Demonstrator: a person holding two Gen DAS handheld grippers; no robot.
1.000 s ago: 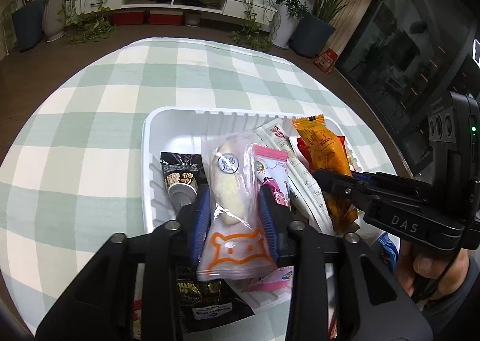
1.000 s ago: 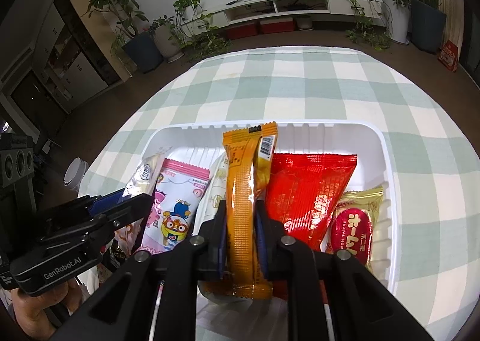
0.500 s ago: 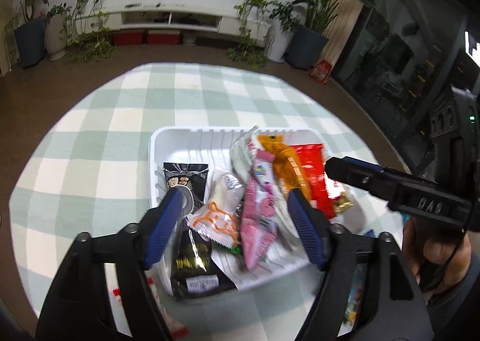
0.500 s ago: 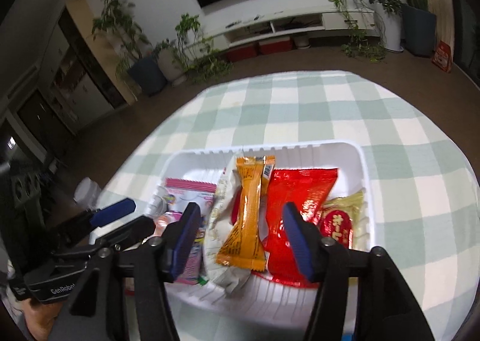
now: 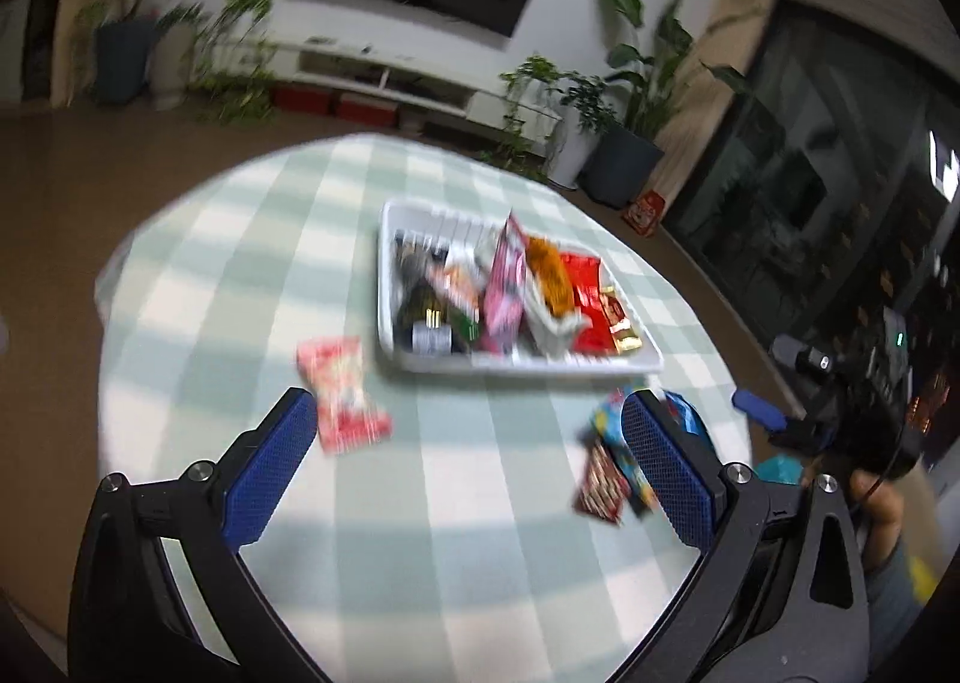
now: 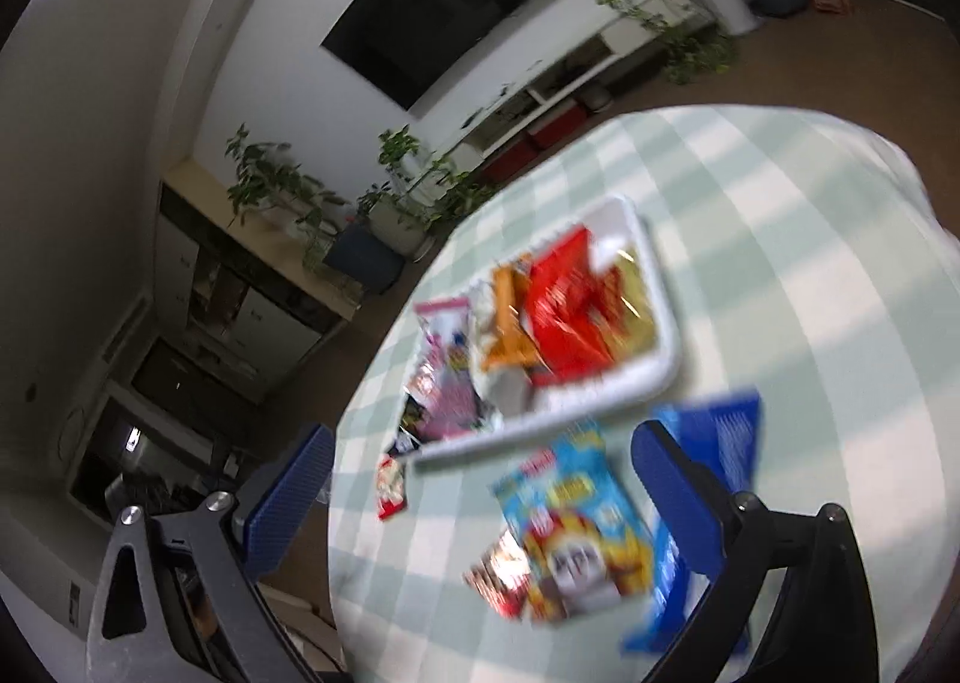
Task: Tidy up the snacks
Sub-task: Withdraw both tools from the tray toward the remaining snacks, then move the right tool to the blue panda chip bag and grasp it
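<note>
A white tray (image 5: 522,368) on the checked table holds several snack packs, among them an orange one (image 5: 549,278), a pink one (image 5: 507,287) and a red one (image 5: 585,293). The tray also shows in the right wrist view (image 6: 663,317). My left gripper (image 5: 468,434) is open and empty, well back from the tray. A red-and-white pack (image 5: 339,395) lies on the cloth by its left finger. My right gripper (image 6: 480,479) is open and empty above a blue-and-yellow pack (image 6: 576,527) and a blue pack (image 6: 729,443). Both views are blurred.
A small dark red pack (image 5: 600,482) and a colourful pack (image 5: 618,431) lie near the table's right edge. The round table (image 5: 240,239) has a green checked cloth. Potted plants (image 5: 618,143) and a low TV shelf stand beyond it.
Both grippers have pulled back and up from the tray, fully open; a second ago each was shut on a pack in the tray. Loose packs on the cloth have come into view.
</note>
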